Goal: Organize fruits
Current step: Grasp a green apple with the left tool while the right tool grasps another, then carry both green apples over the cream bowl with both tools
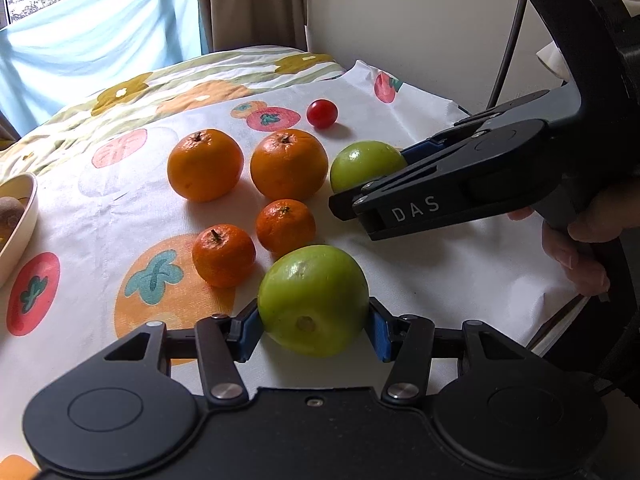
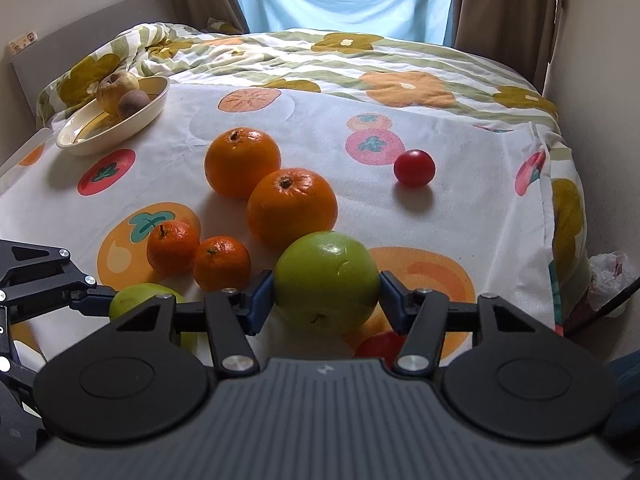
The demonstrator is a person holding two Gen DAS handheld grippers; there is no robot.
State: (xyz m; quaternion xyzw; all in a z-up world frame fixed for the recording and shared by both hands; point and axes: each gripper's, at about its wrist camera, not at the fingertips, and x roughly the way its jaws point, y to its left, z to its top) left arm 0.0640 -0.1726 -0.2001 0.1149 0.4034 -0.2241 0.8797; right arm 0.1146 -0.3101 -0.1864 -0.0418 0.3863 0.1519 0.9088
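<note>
My left gripper (image 1: pixel 314 326) is shut on a green apple (image 1: pixel 313 300) that rests low over the cloth. My right gripper (image 2: pixel 327 296) is shut on a second green apple (image 2: pixel 327 282); it also shows in the left wrist view (image 1: pixel 362 164), held by the right gripper (image 1: pixel 374 178). Two large oranges (image 1: pixel 205 165) (image 1: pixel 289 163) and two small mandarins (image 1: pixel 224 255) (image 1: pixel 285 226) lie between the apples. A red cherry tomato (image 1: pixel 322 113) lies further back. In the right wrist view the left gripper's apple (image 2: pixel 138 298) sits at the lower left.
A cream bowl (image 2: pixel 102 136) holding a yellowish apple and a brown fruit stands at the far left, partly seen in the left wrist view (image 1: pixel 22 224). The fruit-print cloth (image 2: pixel 460 184) covers a bed near walls and curtains. A cable hangs at the right wall.
</note>
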